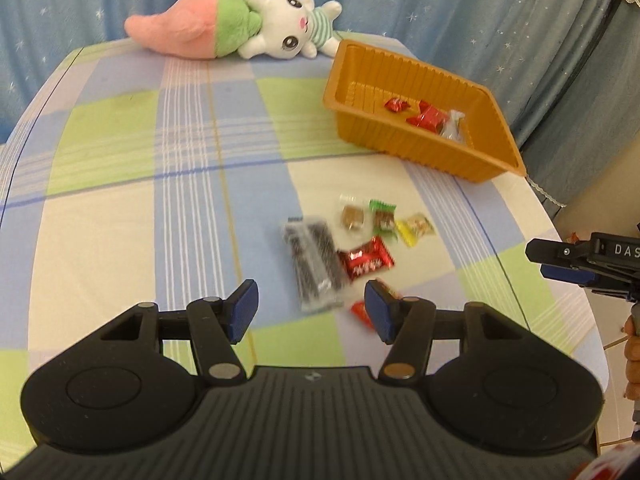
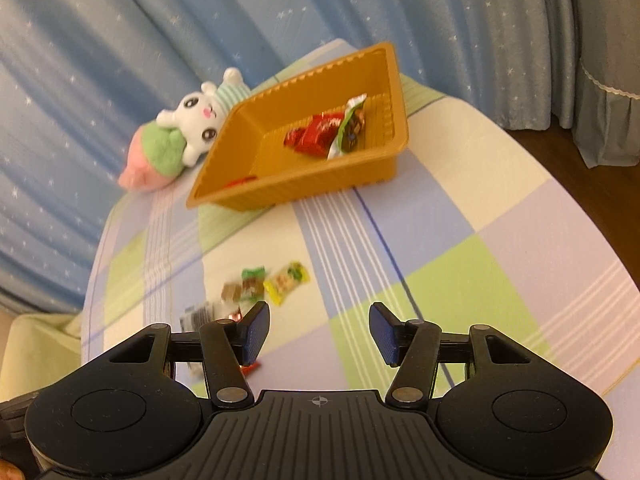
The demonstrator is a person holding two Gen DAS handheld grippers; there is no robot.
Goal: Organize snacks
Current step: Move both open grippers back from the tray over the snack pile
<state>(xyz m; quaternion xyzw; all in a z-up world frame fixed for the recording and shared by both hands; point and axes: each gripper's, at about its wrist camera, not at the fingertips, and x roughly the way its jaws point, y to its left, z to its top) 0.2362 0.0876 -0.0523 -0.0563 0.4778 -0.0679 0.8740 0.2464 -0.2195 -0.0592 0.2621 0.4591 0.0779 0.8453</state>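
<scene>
An orange tray (image 1: 404,148) (image 2: 296,190) sits at the far right of the checked table and holds red-wrapped candies (image 1: 424,116) (image 2: 316,136) and a clear-wrapped snack (image 1: 452,128). Loose snacks lie in front of it: a long dark cookie pack (image 1: 314,260), a red candy (image 1: 366,258), a brown sweet (image 1: 352,216), a green-wrapped sweet (image 1: 383,216) (image 2: 253,280) and a yellow pack (image 1: 415,230) (image 2: 286,282). My left gripper (image 1: 310,308) is open just above the cookie pack, with a small red candy (image 1: 360,312) by its right finger. My right gripper (image 2: 320,332) is open and empty, to the right of the snacks.
A pink, green and white plush rabbit (image 1: 240,26) (image 2: 180,140) lies at the table's far edge, against a blue starred curtain (image 1: 440,0). The table's right edge (image 1: 576,280) drops off beside the right gripper, which shows in the left wrist view (image 1: 536,260).
</scene>
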